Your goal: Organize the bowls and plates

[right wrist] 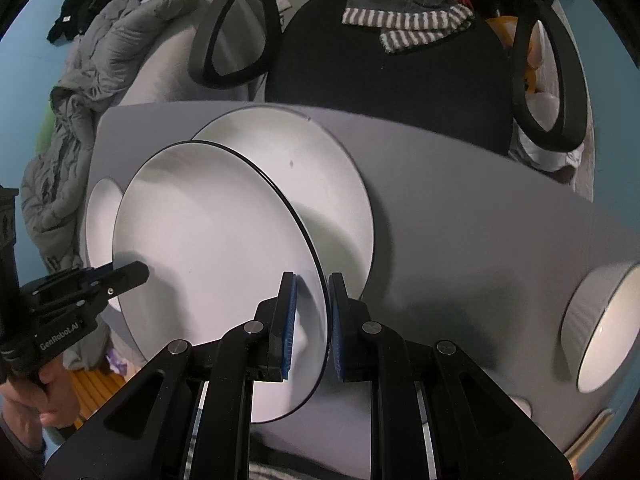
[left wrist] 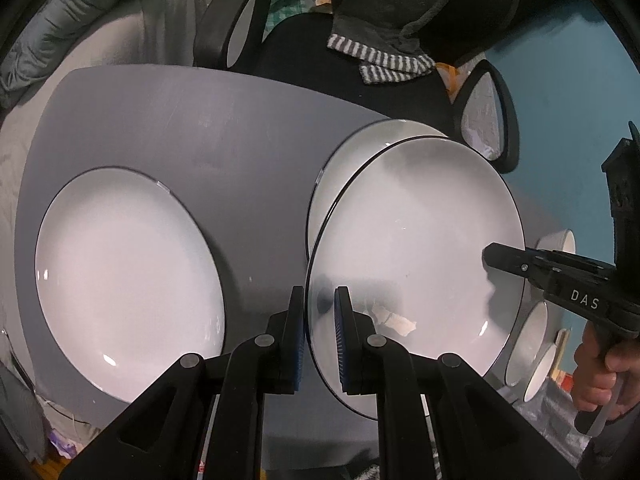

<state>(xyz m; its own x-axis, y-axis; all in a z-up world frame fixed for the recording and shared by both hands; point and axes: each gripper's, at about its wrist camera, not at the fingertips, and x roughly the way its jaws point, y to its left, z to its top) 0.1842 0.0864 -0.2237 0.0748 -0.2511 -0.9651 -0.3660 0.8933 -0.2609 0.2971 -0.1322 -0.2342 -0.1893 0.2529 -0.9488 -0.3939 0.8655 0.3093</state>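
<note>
Both grippers are clamped on one white plate [left wrist: 416, 248], the left gripper [left wrist: 320, 340] pinching its left rim and the right gripper [right wrist: 312, 332] its right rim, so it hangs raised over a second plate [right wrist: 320, 168] lying on the grey table [left wrist: 240, 120], with a third plate [left wrist: 124, 276] to the left and bowls [right wrist: 600, 328] at the right edge. To stack it well, I'd keep both hands level and matched, centre it over the plate beneath — how high it hangs is hard to judge — then lower gently before letting go.

Both wrist views look steeply down, close over the grey surface [left wrist: 260, 128], from opposite sides of the lifted plate [left wrist: 416, 240], which both share.
</note>
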